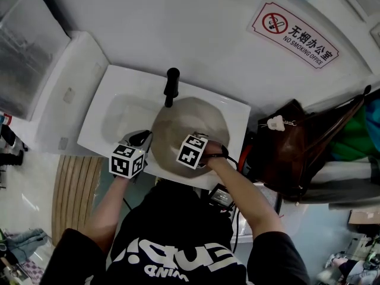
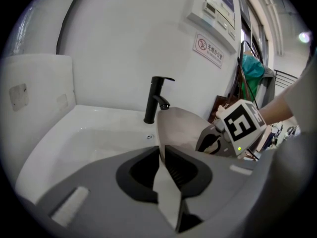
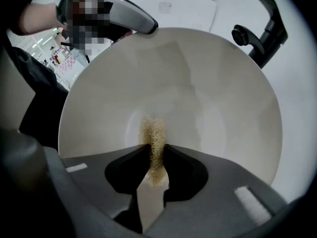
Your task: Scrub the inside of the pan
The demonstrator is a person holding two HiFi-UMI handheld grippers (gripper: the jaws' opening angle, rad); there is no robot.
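Observation:
A pale beige pan (image 1: 190,123) sits tilted over the white sink (image 1: 104,108). My left gripper (image 2: 161,151) is shut on the thin pan rim (image 2: 168,197), which runs between its jaws at the pan's left side. Inside the pan (image 3: 198,88), my right gripper (image 3: 156,150) is shut on a tan fibrous scrubber (image 3: 154,133), pressed against the pan's bottom. In the head view the left gripper (image 1: 138,144) is at the pan's left edge and the right gripper (image 1: 199,144) is over its near part. The scrubber is hidden in the head view.
A black faucet (image 1: 171,86) stands just behind the pan, close to its far rim (image 3: 262,29). A white wall with a no-smoking sign (image 1: 294,34) is behind the sink. A brown bag (image 1: 291,150) and hanging items stand to the right.

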